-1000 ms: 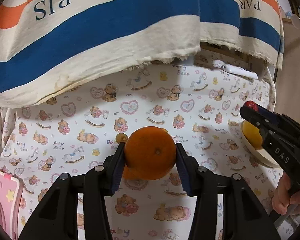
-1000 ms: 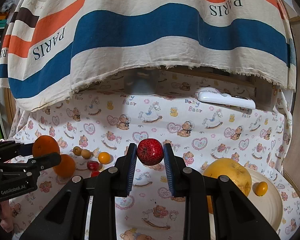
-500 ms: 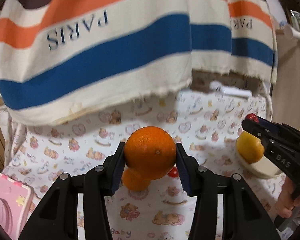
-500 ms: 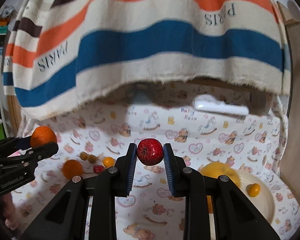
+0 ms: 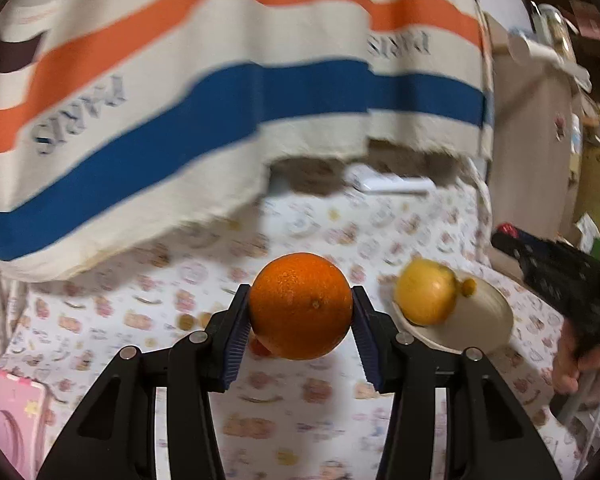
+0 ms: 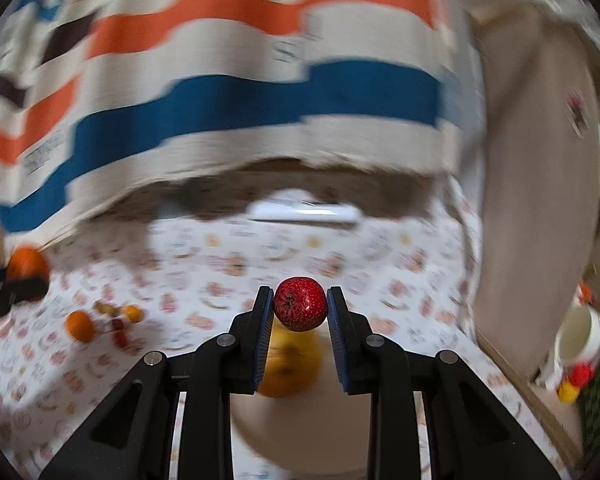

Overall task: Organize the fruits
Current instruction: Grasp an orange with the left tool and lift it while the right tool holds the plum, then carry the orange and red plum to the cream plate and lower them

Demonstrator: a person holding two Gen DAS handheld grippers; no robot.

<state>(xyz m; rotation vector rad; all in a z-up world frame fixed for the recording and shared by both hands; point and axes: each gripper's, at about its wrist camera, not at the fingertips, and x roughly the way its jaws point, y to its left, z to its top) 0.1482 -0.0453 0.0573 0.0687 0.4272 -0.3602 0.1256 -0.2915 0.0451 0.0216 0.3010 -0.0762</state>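
Observation:
My left gripper (image 5: 300, 312) is shut on a large orange (image 5: 300, 306) and holds it above the printed cloth. My right gripper (image 6: 300, 310) is shut on a small red fruit (image 6: 300, 309) and holds it over the cream plate (image 6: 300, 420). A big yellow fruit (image 6: 288, 364) lies on that plate, just under the red fruit. In the left wrist view the plate (image 5: 480, 320) sits to the right with the yellow fruit (image 5: 424, 298) and a tiny orange fruit (image 5: 469, 287). Another orange (image 6: 79, 326) and several small fruits (image 6: 120, 318) lie on the cloth at the left.
A striped PARIS cloth (image 5: 180, 100) hangs across the back. A white remote (image 6: 304, 212) lies under it. A pink phone (image 5: 8, 416) lies at the near left. A wooden panel (image 6: 540, 200) and a white mug (image 6: 576, 340) stand at the right.
Both grippers have swung to the right with their fruits. The right gripper now hangs over the plate; the left gripper has risen and the plate shows more fully in its view.

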